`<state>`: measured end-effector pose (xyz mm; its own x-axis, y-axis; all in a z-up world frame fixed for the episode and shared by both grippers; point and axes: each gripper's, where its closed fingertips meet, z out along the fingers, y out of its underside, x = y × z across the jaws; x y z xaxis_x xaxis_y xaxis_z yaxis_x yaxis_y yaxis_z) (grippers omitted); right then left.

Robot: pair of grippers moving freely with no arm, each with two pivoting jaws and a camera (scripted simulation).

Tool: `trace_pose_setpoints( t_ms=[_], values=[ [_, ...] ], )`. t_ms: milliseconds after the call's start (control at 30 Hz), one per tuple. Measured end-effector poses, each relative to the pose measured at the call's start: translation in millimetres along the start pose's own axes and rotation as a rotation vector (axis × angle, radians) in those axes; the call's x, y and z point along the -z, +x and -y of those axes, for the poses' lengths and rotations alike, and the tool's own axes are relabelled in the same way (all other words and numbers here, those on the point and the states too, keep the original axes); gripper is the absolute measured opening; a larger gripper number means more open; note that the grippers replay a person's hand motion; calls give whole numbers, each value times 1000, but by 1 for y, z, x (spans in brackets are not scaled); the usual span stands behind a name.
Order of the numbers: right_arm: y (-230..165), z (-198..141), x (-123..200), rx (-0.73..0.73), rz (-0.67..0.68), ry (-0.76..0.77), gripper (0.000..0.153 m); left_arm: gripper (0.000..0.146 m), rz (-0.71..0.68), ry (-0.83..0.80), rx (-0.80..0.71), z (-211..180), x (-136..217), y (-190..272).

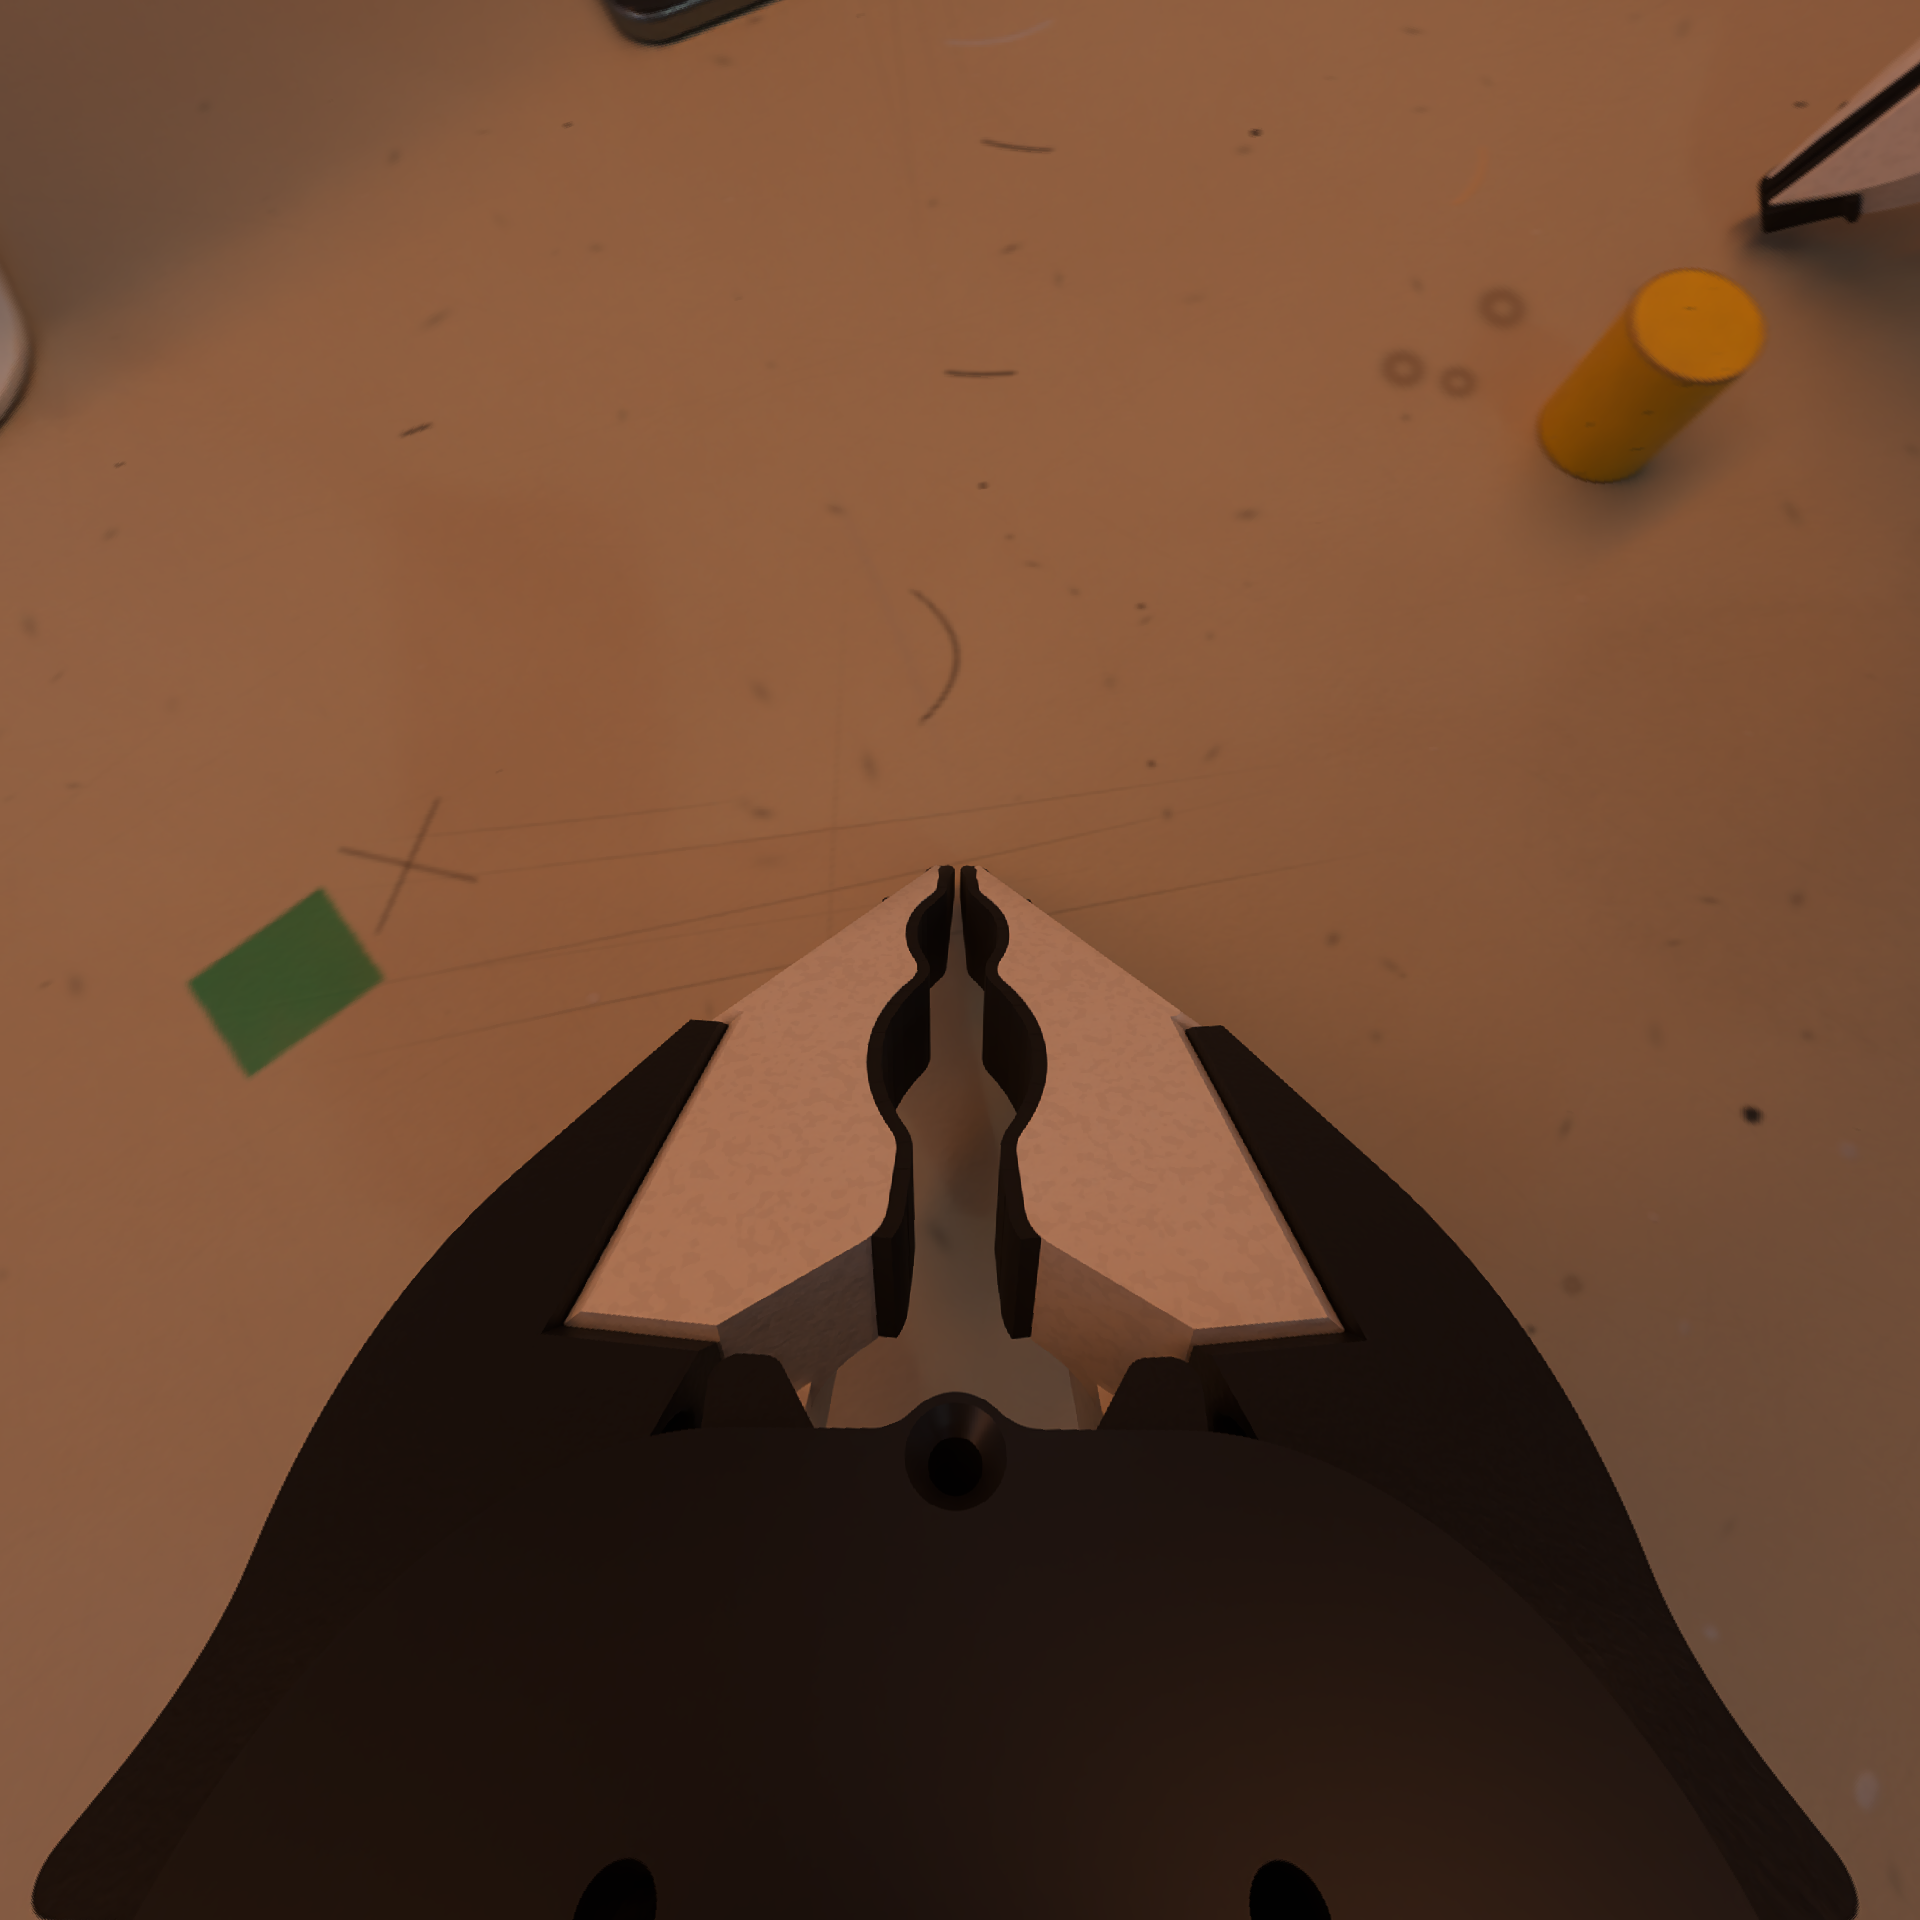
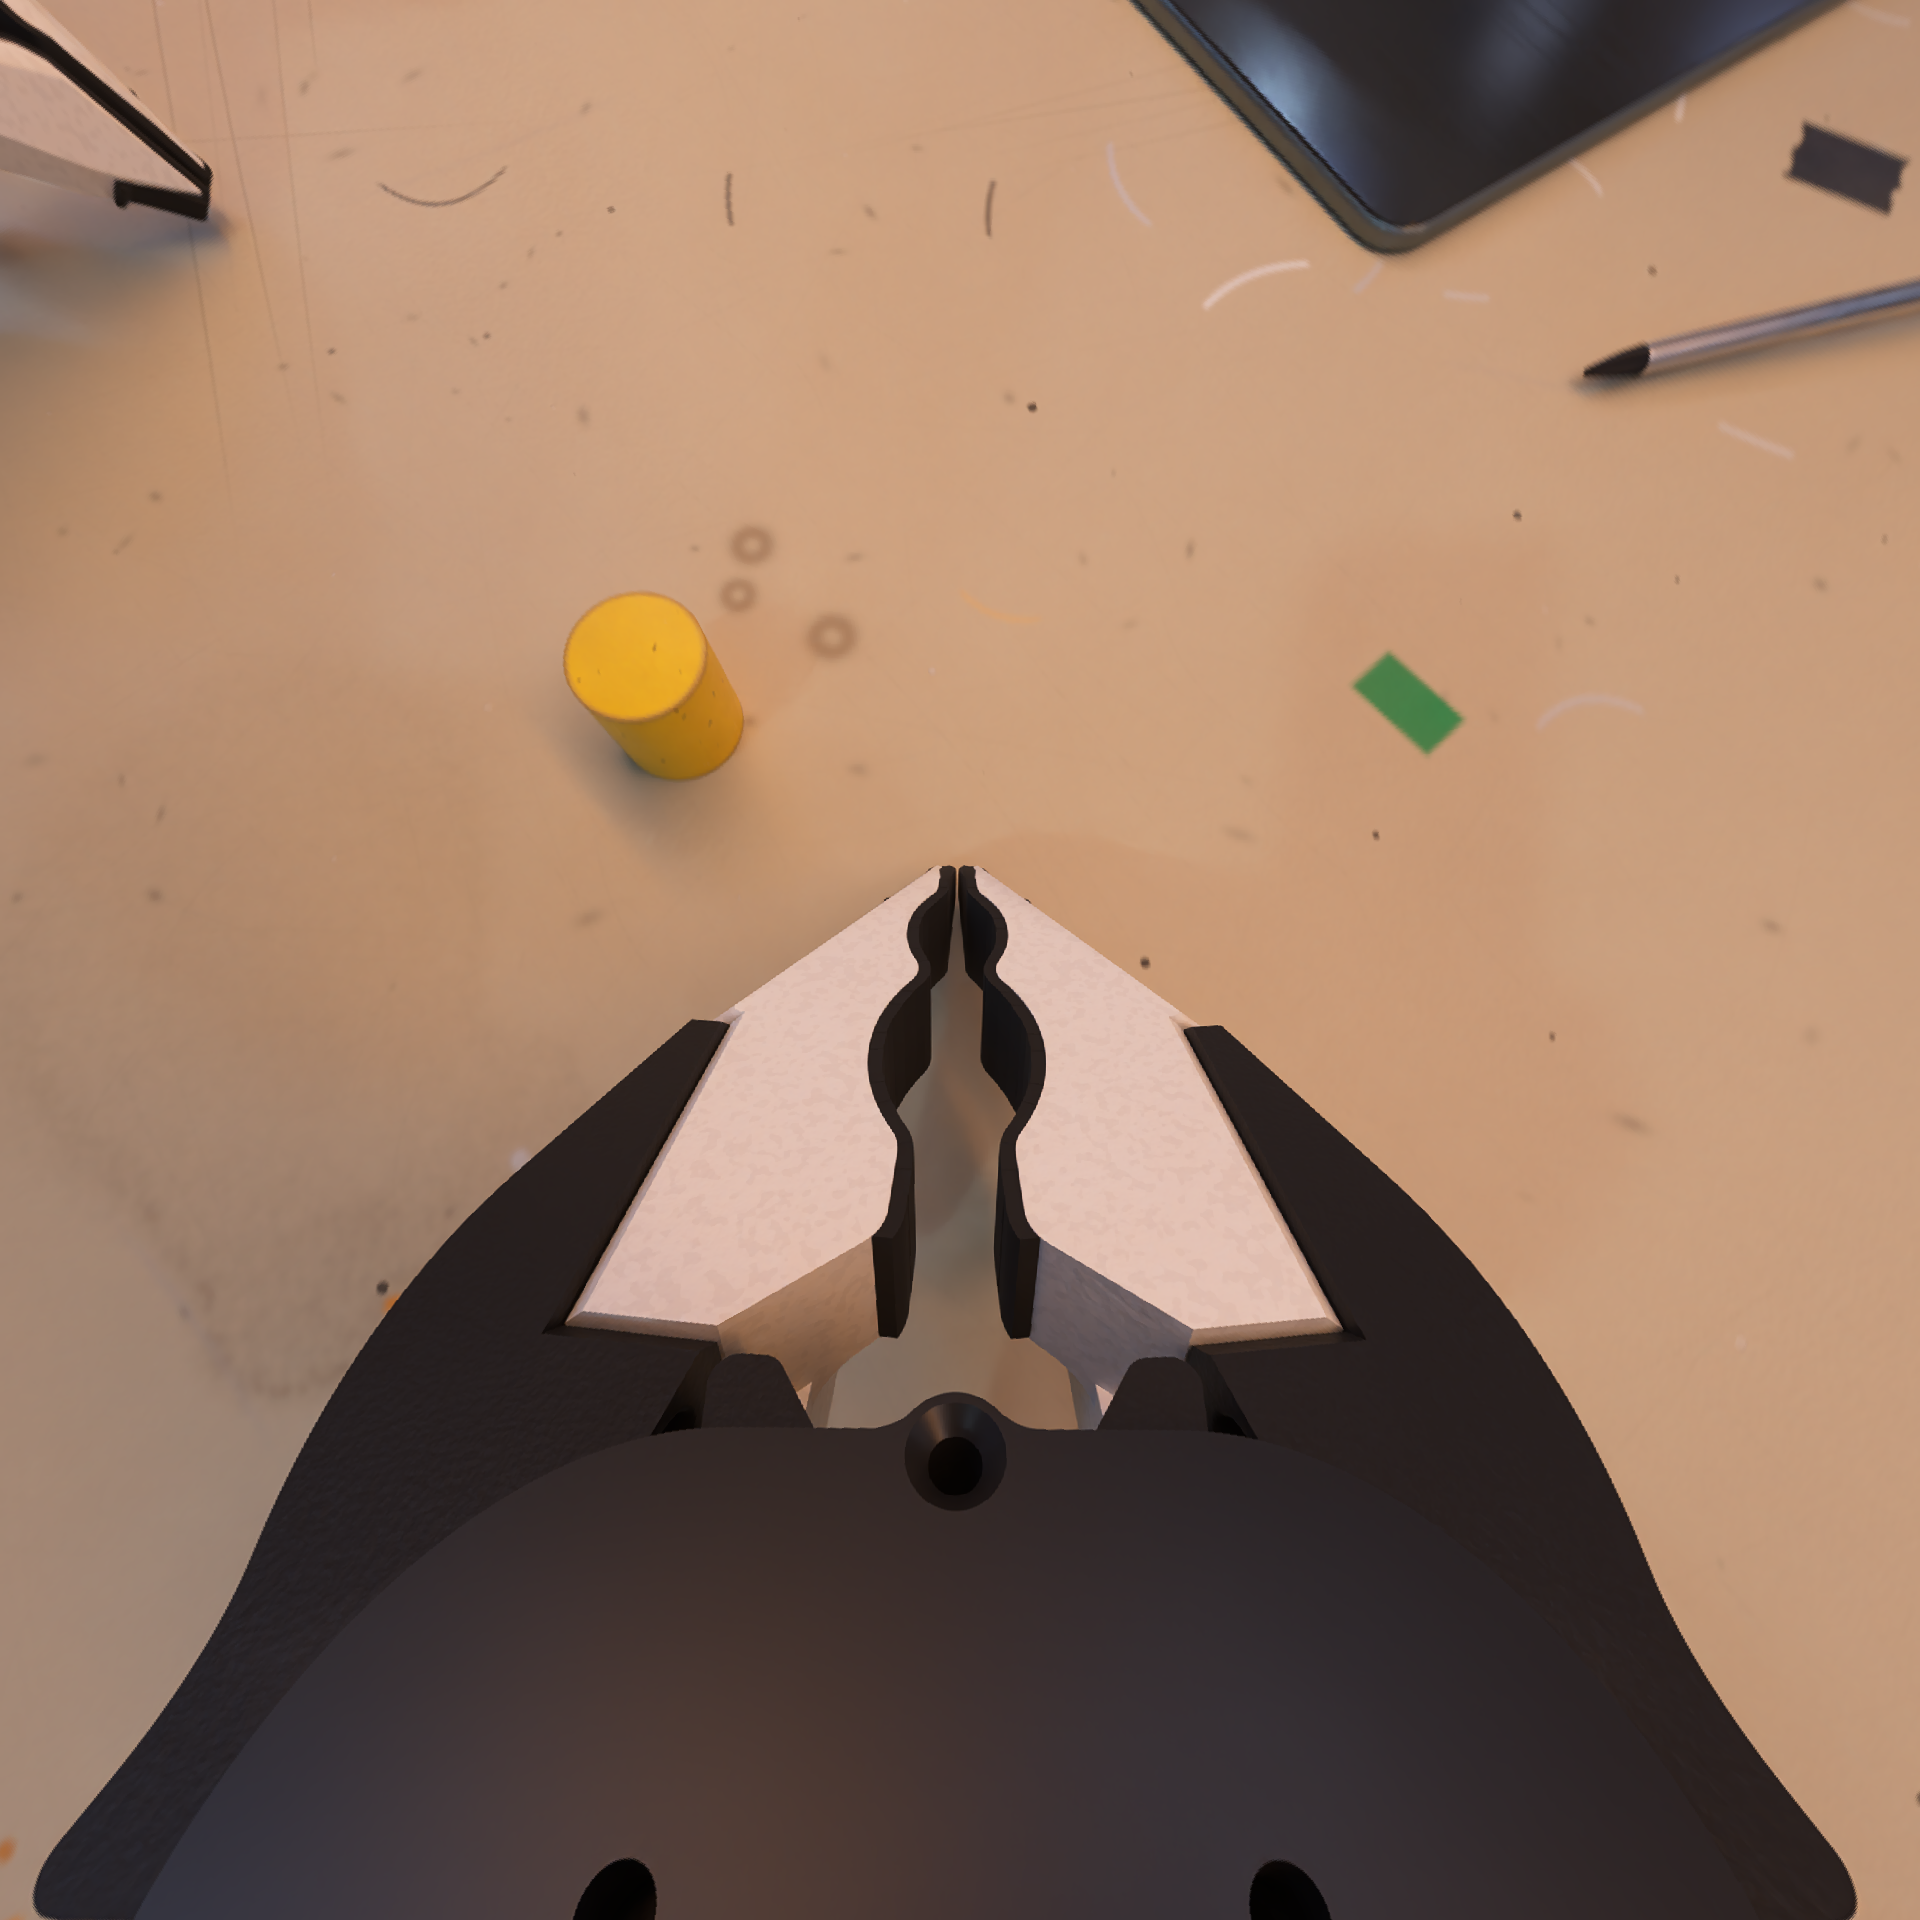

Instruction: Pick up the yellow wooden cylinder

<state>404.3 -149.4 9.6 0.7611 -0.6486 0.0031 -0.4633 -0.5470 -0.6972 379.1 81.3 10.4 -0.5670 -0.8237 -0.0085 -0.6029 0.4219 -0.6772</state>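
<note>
The yellow wooden cylinder (image 2: 655, 686) stands upright on the tan table, ahead and to the left of my right gripper (image 2: 956, 871), which is shut and empty. In the left wrist view the cylinder (image 1: 1652, 376) sits far to the upper right, well away from my left gripper (image 1: 956, 871), which is also shut and empty. The tip of the right gripper (image 1: 1844, 156) shows at the top right of the left wrist view, just beyond the cylinder. The tip of the left gripper (image 2: 94, 125) shows at the top left of the right wrist view.
A dark tablet (image 2: 1475, 94) lies at the top right of the right wrist view, with a grey stylus (image 2: 1756, 330) below it and a small dark tape scrap (image 2: 1849, 166). A green patch (image 2: 1408, 702) lies flat on the table; it also shows in the left wrist view (image 1: 286, 979).
</note>
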Motion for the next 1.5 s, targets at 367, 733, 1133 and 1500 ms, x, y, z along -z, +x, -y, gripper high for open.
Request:
trace_pose_setpoints(
  t_ms=[367,733,1133,1500],
  values=[
    [17,-5,66,-183,-48,233,10,9,180,406,60,37,55,-35],
    [-36,-54,62,60,123,-4,41,12,271,400,90,36,54,-58],
    [-26,-62,59,51,107,-40,31,12,218,440,111,41,55,-54],
    [-24,29,67,137,86,95,31,12,165,405,123,44,42,-51]
  ],
)
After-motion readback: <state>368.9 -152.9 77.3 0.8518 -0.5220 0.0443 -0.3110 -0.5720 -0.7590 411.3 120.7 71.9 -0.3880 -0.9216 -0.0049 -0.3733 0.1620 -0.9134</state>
